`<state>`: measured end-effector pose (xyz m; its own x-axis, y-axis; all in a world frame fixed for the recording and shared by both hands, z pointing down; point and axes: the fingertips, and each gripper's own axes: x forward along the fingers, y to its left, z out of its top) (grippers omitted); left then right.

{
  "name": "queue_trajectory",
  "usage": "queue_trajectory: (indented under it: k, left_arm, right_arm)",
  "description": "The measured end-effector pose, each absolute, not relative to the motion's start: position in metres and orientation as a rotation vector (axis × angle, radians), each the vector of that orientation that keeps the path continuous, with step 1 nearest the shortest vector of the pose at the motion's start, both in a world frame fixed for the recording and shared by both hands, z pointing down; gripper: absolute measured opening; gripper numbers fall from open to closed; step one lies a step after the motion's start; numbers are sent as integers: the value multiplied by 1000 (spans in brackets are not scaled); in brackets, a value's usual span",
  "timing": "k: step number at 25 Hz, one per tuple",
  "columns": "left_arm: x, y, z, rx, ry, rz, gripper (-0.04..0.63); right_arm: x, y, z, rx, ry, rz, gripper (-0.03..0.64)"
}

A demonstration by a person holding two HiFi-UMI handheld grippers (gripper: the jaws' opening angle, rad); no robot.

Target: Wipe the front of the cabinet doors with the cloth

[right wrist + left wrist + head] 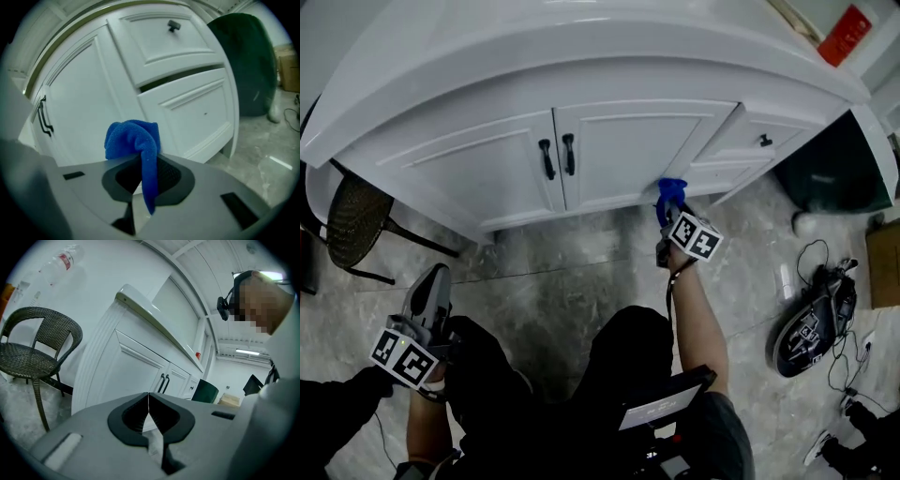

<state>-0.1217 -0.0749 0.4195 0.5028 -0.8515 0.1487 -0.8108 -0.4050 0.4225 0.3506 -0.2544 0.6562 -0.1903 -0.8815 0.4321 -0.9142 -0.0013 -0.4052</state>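
A white cabinet with two doors and black handles fills the top of the head view. My right gripper is shut on a bunched blue cloth, which it holds at the lower right corner of the right door, close to the drawers; whether cloth and door touch I cannot tell. My left gripper hangs low at the left, well away from the cabinet, its jaws shut with nothing between them.
A wicker chair stands left of the cabinet. A dark green bin sits at the cabinet's right end. Cables and a dark device lie on the marble floor at the right. The person's knees are below.
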Motion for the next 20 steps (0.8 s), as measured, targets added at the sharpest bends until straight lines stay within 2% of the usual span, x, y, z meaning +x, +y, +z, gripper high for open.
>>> queue_trajectory:
  k: [4,7,12,20]
  left_arm:
    - [-105,-81,420,2338,-1312,-121,3]
    - [-104,-85,421,2337,-1299,-136,3]
    - [-118,-86,424,2314,-1322,-158,3]
    - [-157,-71,426,2253,-1447,-114,3]
  right_arm:
    - [389,-241,650,2065,-2161,997,52]
    - [368,-236,646,1968,-2269,962,52]
    - [267,-228,646,1512,-2522,781,52]
    - [113,-217,681,884,-2668,725,52]
